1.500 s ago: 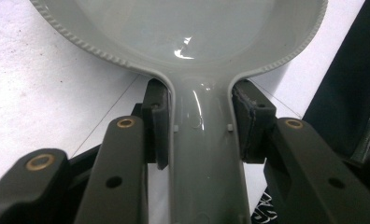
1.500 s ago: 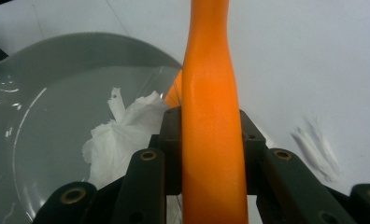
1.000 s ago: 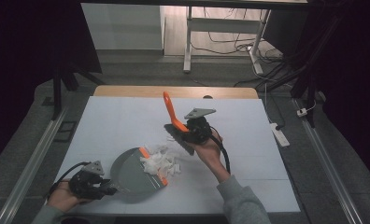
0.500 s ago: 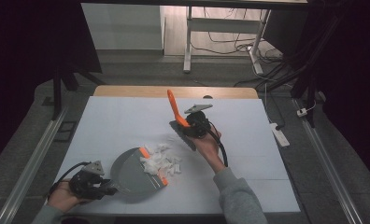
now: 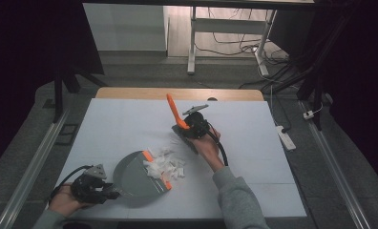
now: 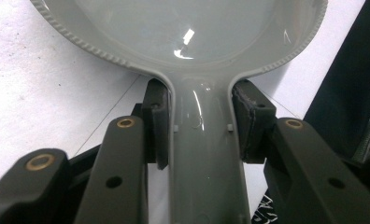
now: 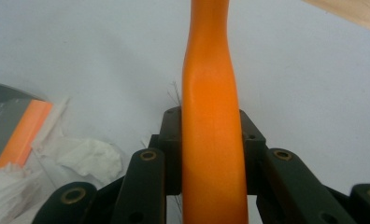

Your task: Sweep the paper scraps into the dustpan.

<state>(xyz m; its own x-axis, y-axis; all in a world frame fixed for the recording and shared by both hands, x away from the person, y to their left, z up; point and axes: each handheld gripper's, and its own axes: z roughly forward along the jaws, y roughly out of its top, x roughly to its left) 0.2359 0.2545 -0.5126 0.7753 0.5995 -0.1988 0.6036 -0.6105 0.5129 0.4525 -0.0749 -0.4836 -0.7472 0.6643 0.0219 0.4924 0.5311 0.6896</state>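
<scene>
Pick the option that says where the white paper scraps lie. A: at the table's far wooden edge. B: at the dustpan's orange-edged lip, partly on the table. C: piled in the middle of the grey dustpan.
B: in the high view the white paper scraps bunch at the orange lip of the grey dustpan, some spilling onto the table.

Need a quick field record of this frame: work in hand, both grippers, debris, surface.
work: sweeping paper scraps into a dustpan
left gripper: shut on the grey dustpan, by its handle, at the near left
right gripper: shut on the brush, orange handle up, bristles on the table
paper scraps: white, heaped at the dustpan's orange lip, some inside it
table: white sheet on top
</scene>
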